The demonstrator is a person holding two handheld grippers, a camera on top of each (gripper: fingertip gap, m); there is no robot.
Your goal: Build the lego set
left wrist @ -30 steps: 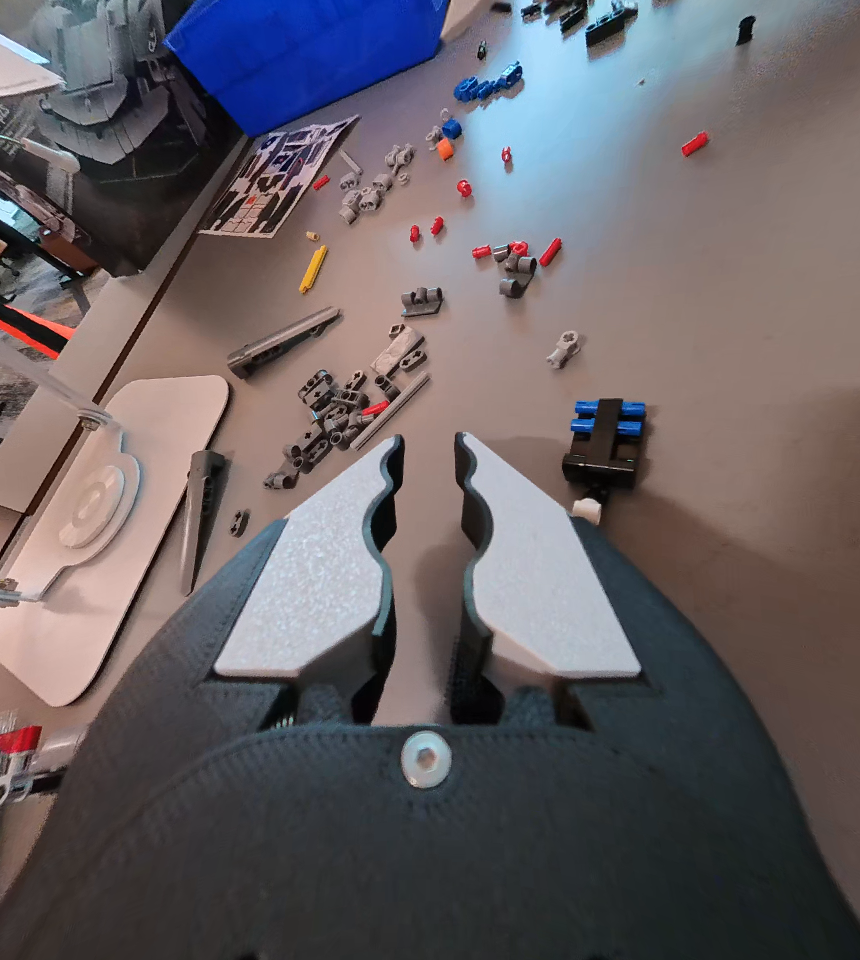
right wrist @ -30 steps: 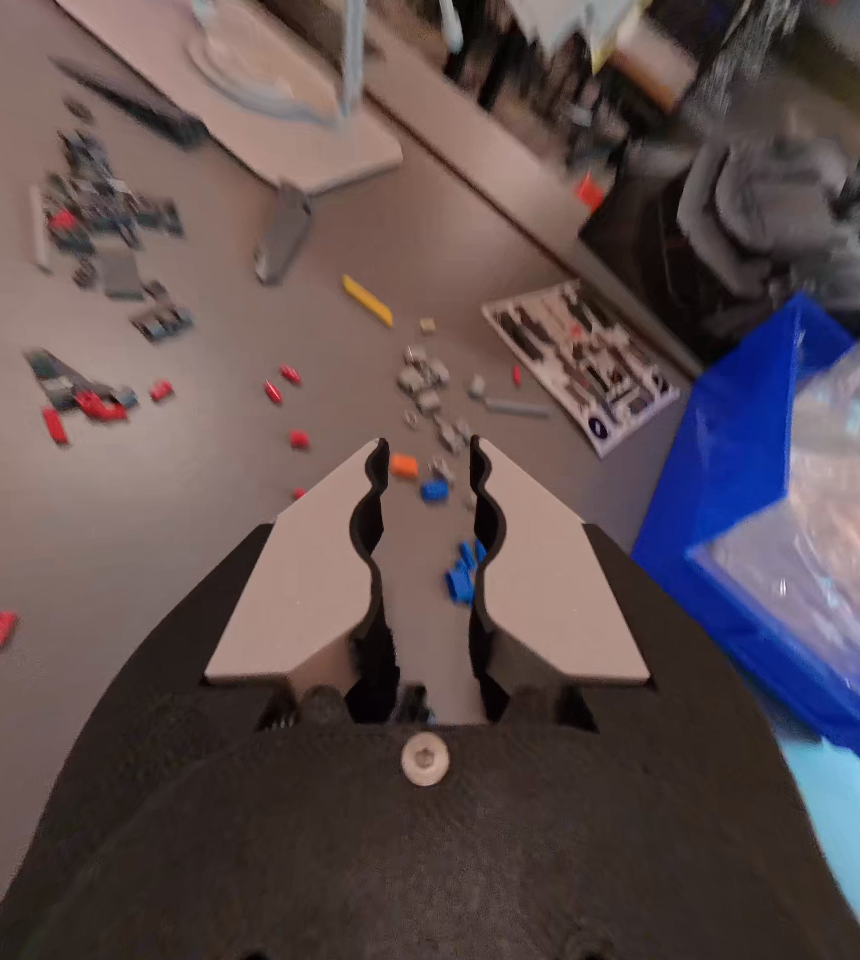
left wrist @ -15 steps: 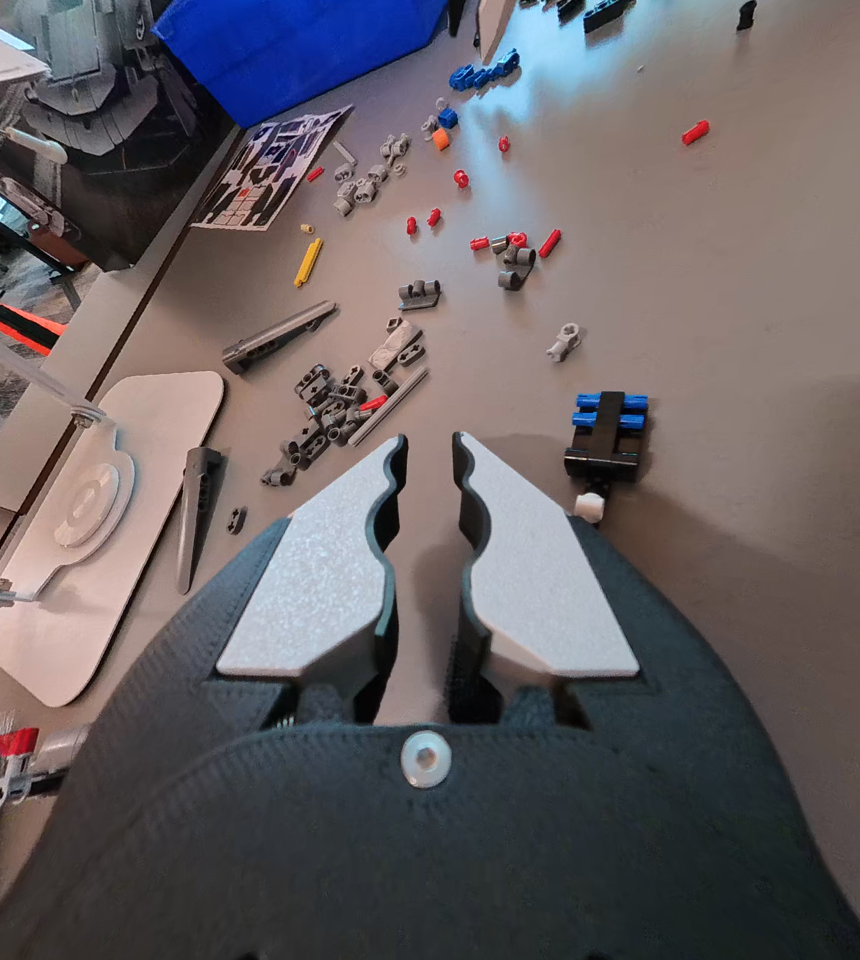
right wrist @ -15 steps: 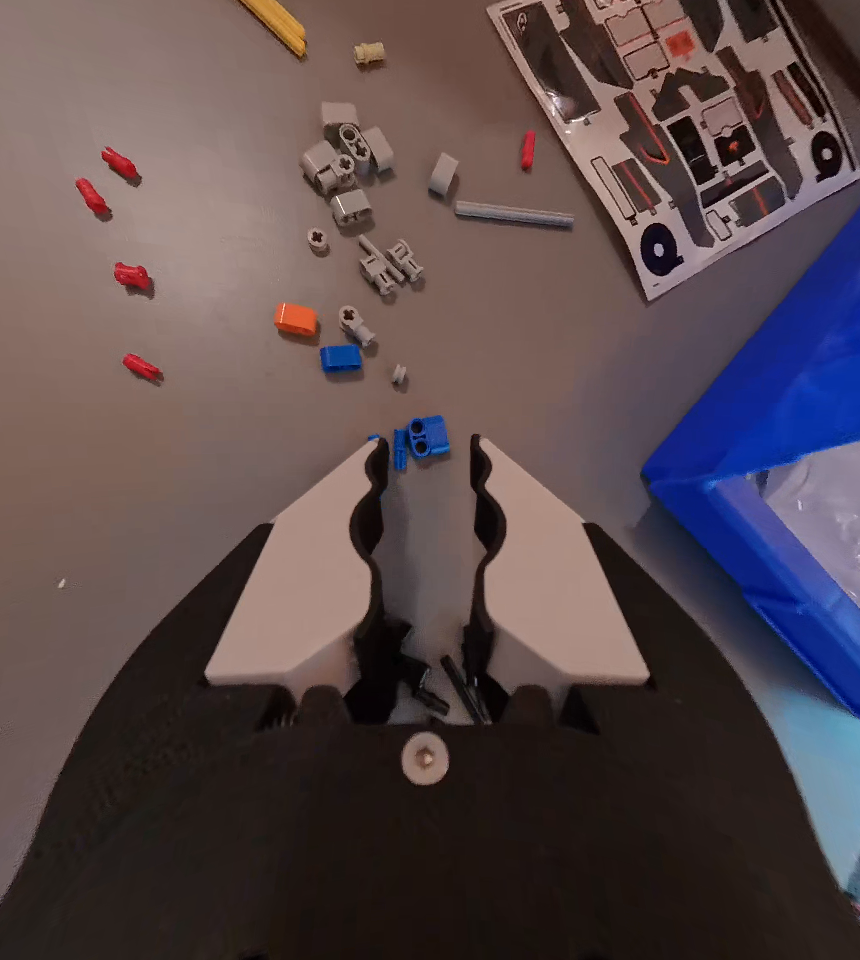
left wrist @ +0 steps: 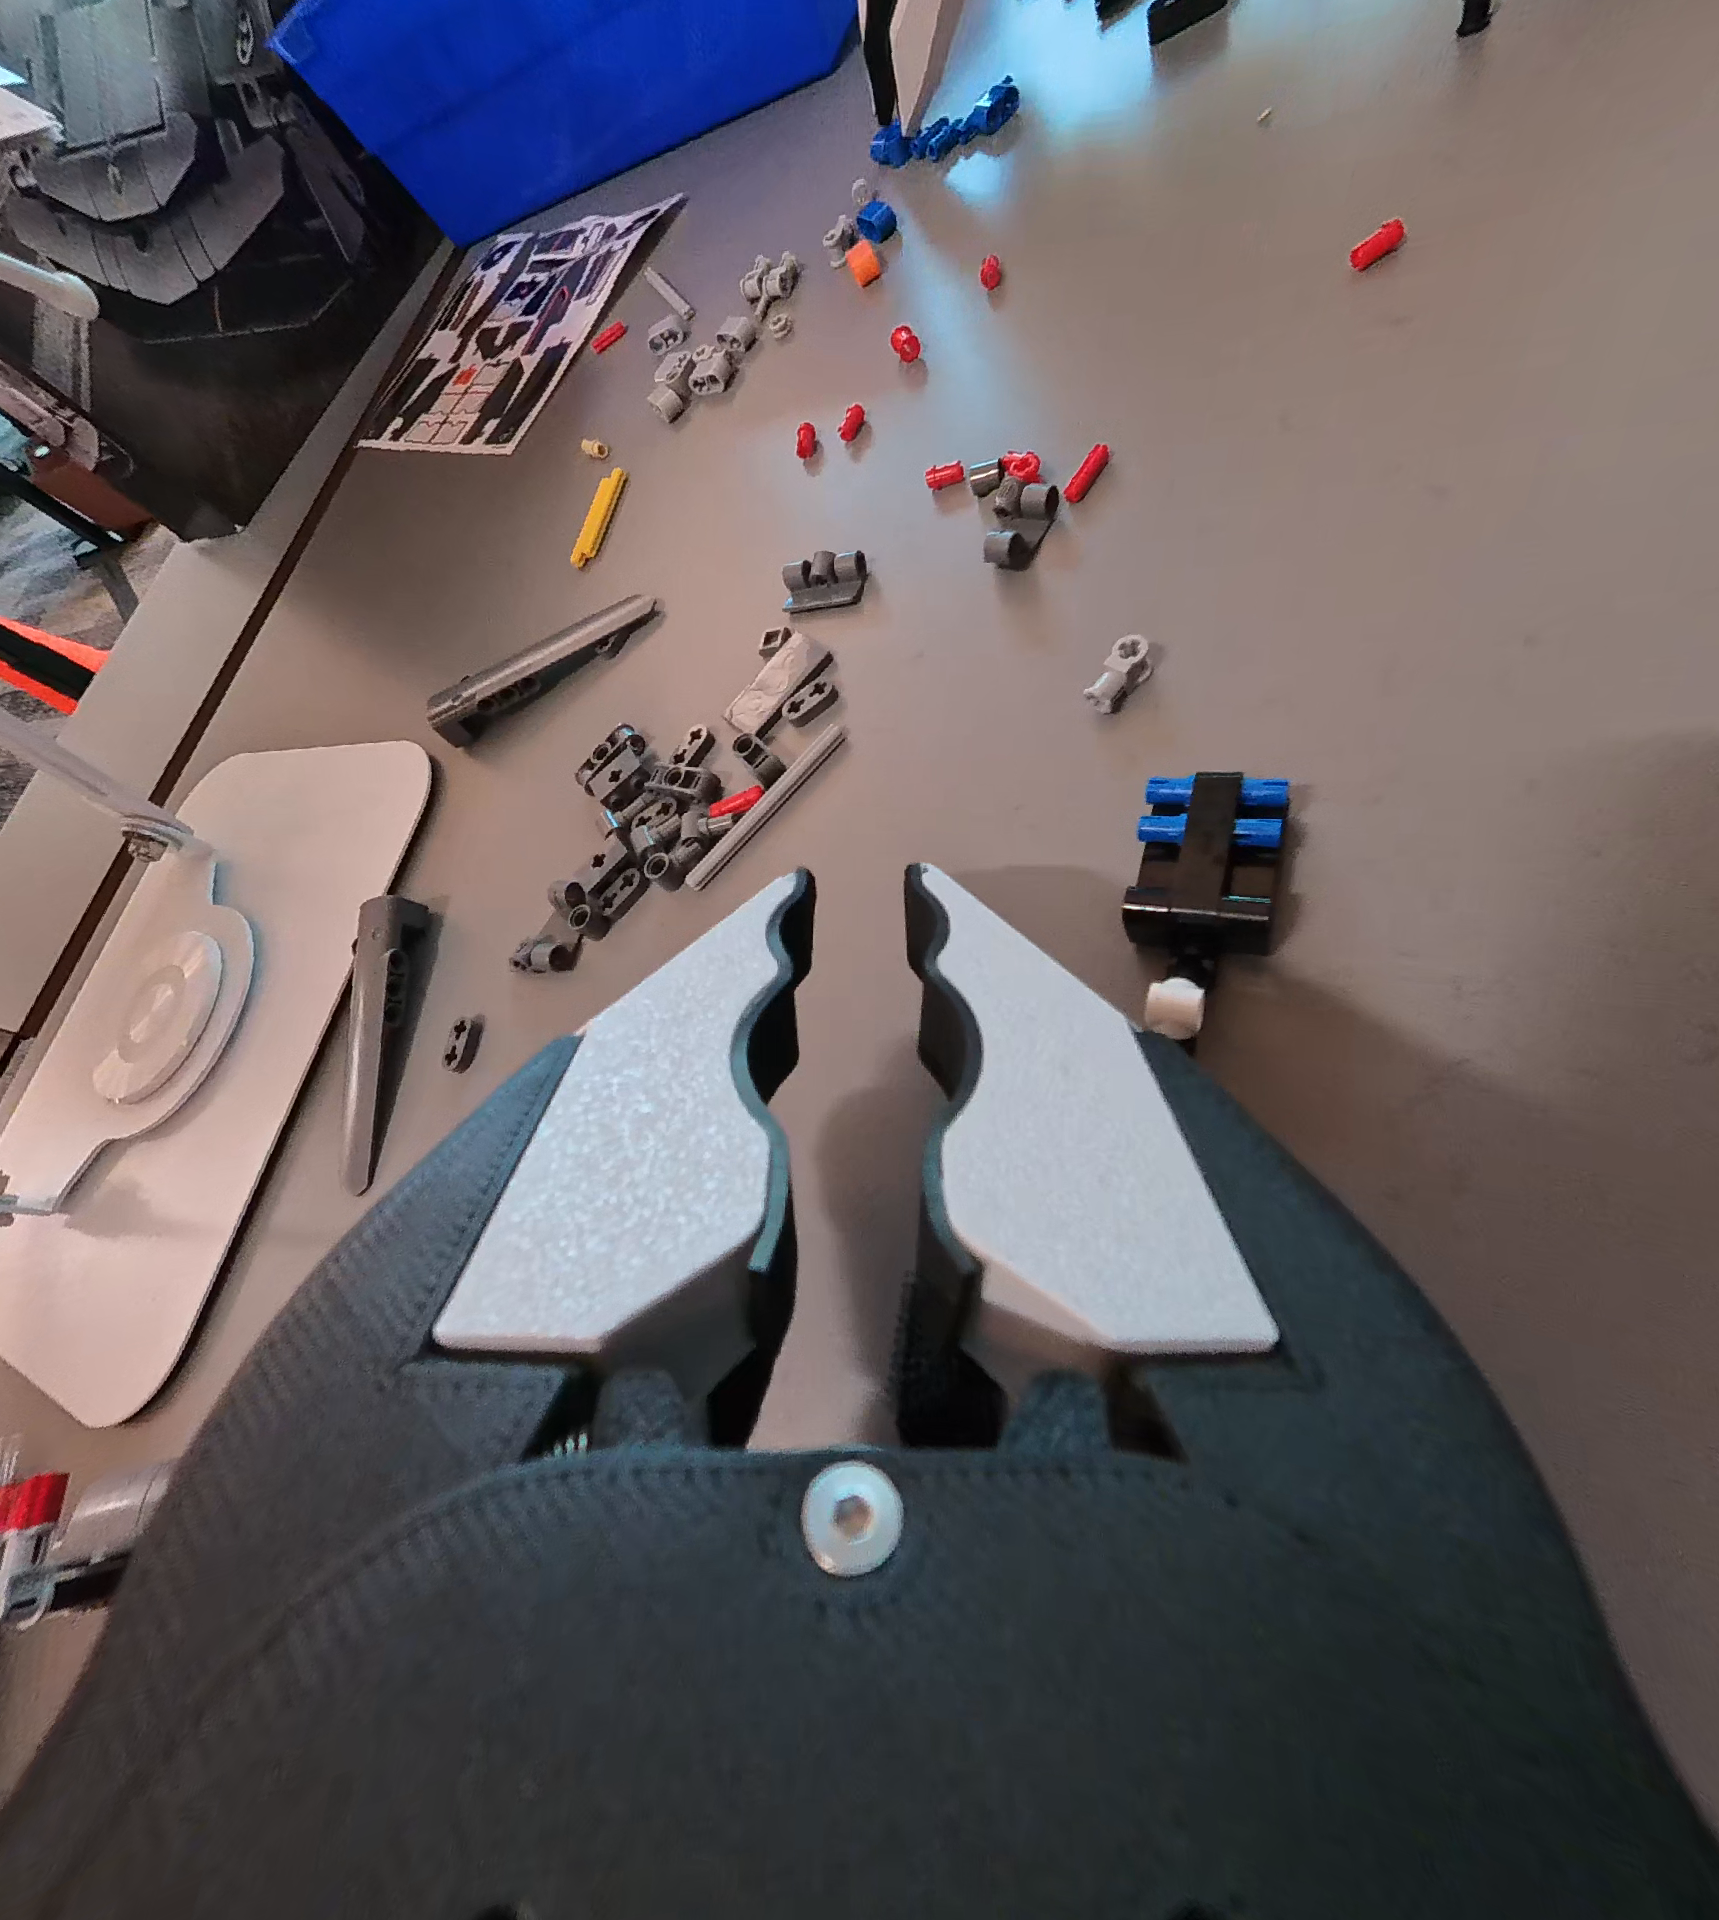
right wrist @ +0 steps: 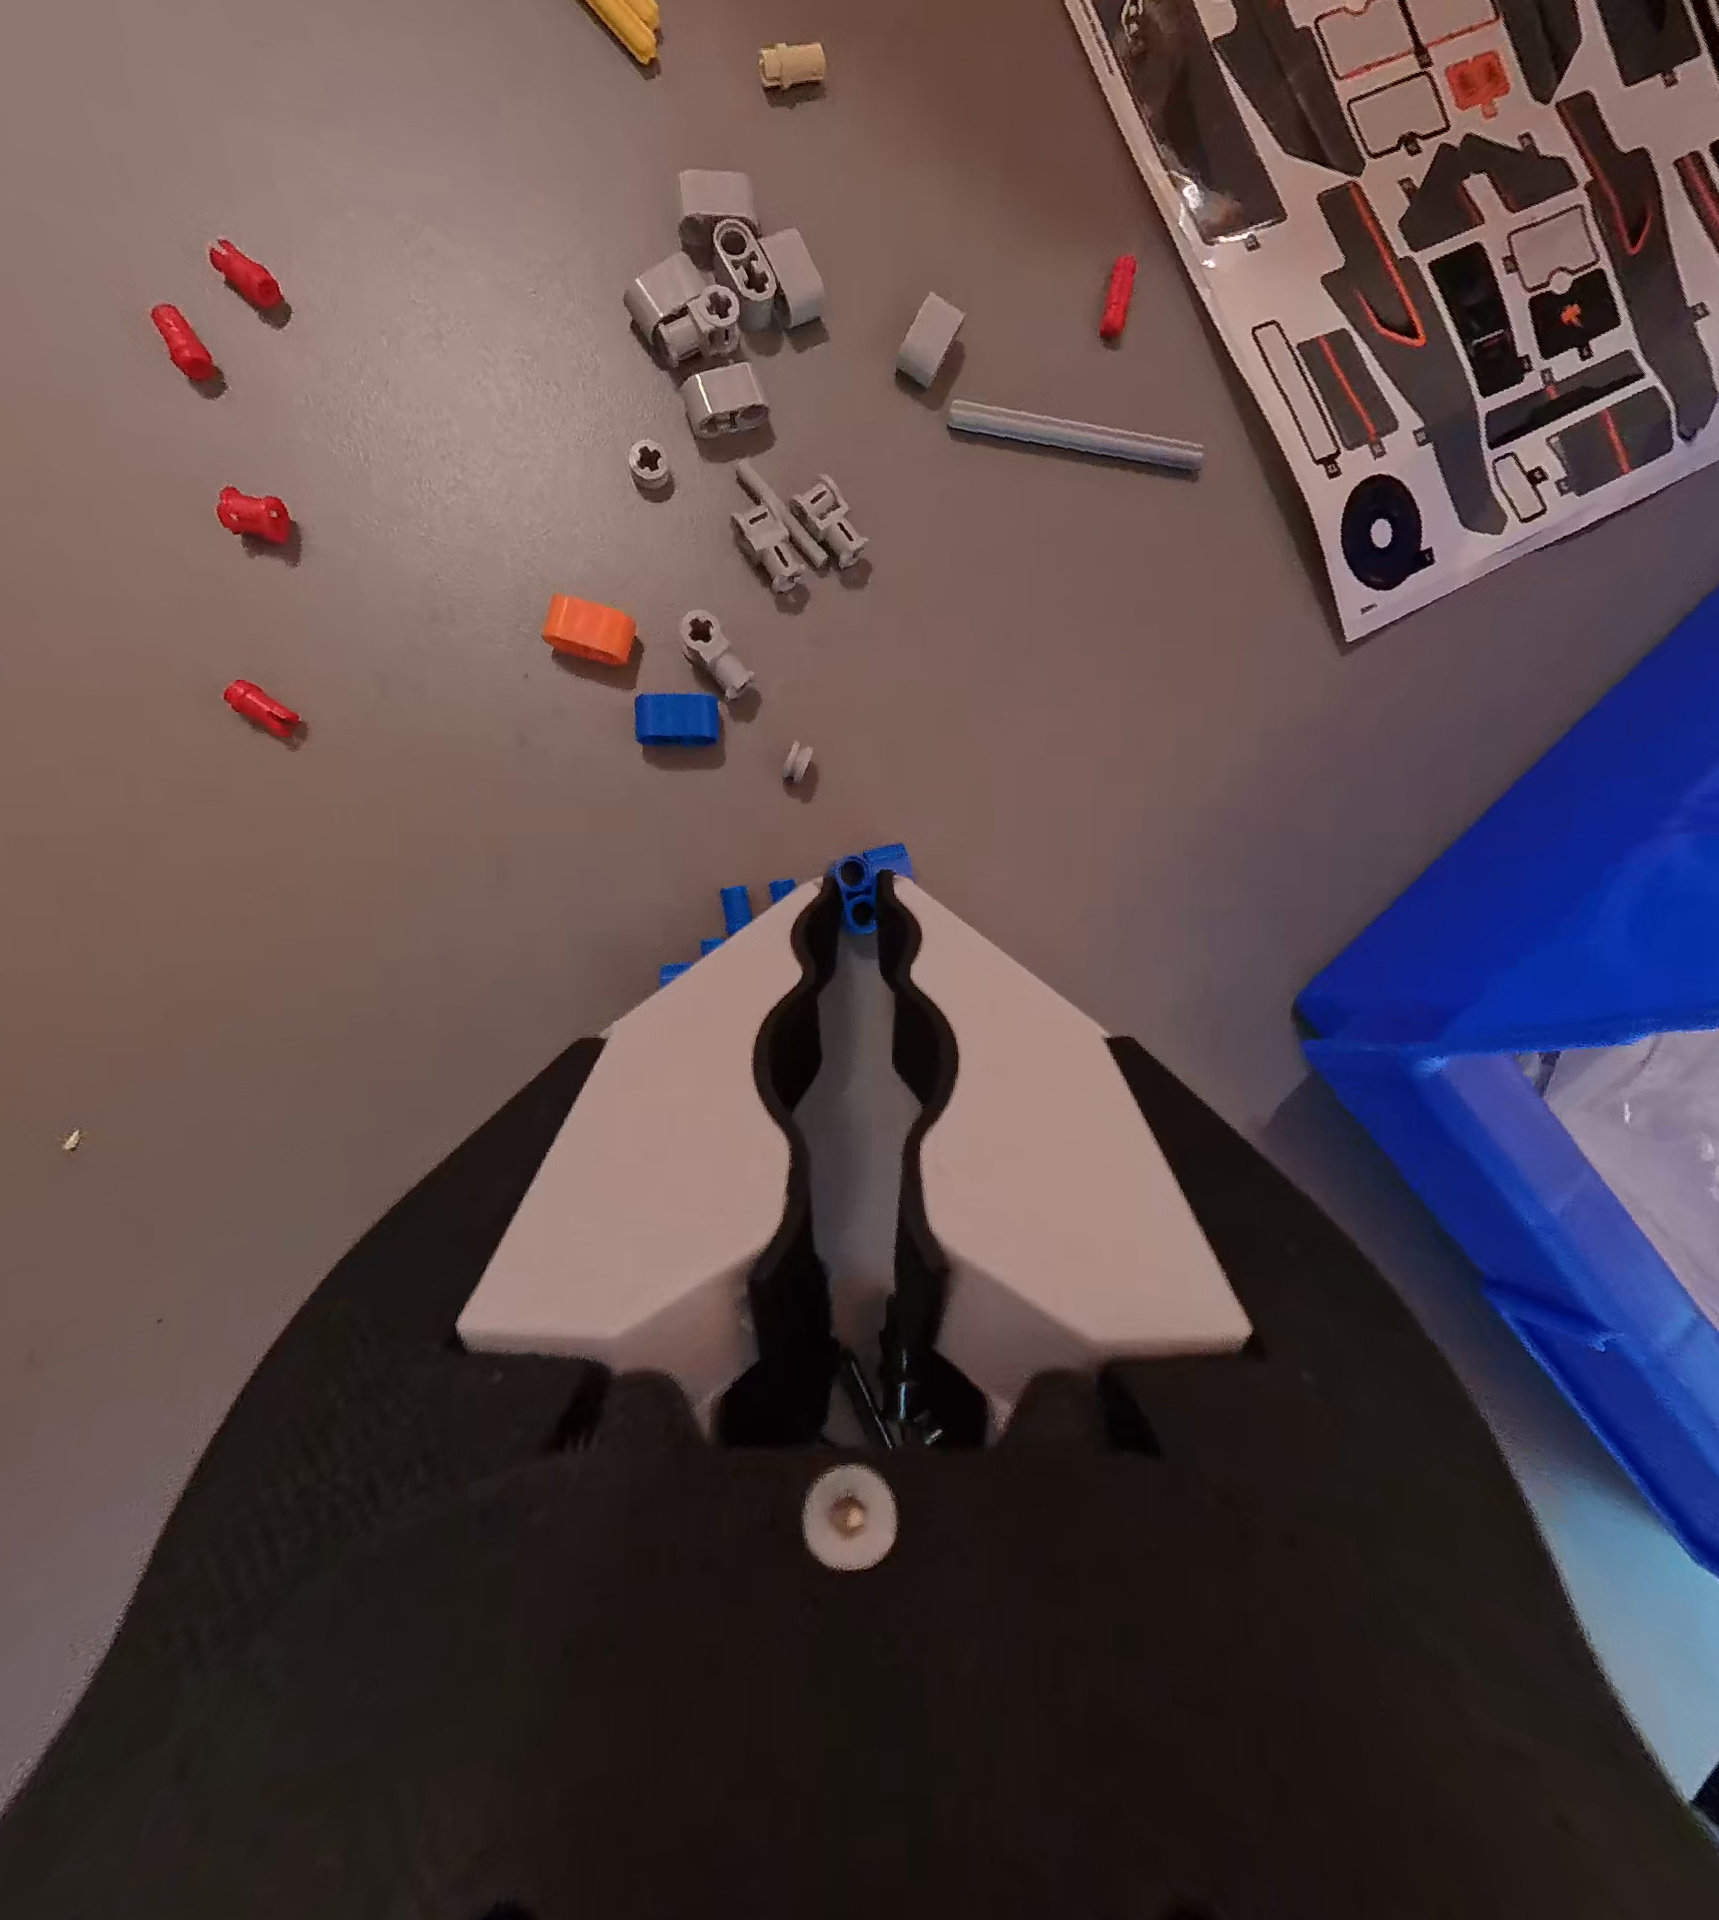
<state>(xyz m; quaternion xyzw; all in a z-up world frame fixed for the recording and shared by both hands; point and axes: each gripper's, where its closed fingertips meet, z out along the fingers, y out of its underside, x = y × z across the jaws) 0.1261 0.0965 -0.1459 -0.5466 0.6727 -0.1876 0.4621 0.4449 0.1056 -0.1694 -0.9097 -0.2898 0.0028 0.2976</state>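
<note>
My right gripper (right wrist: 860,899) has its fingertips pinched on a small blue connector piece (right wrist: 857,902) with 2 round holes facing me, both pads pressing its sides right at the tips. It sits low at the grey table (right wrist: 367,935), and I cannot tell whether the piece has left the surface. Just beside my left fingertip lie a few more small blue pins (right wrist: 735,909), partly hidden under the finger. A little farther ahead are a blue oval sleeve (right wrist: 676,719), an orange sleeve (right wrist: 589,627), a light grey axle connector (right wrist: 715,649) and a cluster of grey connectors (right wrist: 725,281). Red pins (right wrist: 257,707) are scattered to the left, a sticker sheet (right wrist: 1499,291) lies far right, and a blue bin (right wrist: 1613,935) stands close on my right (a clear plastic bag shows inside it).

My left gripper (left wrist: 857,883) holds nothing: its fingers stand slightly apart with bare table between them, hovering over the surface. Nearest to it are a heap of dark grey connectors (left wrist: 637,821) ahead to the left and a small black assembly with blue pins (left wrist: 1206,862) just to the right. A white flat stand base (left wrist: 242,997) lies well off to the left.

So 1 piece is gripped; the rest lie loose on the table.
</note>
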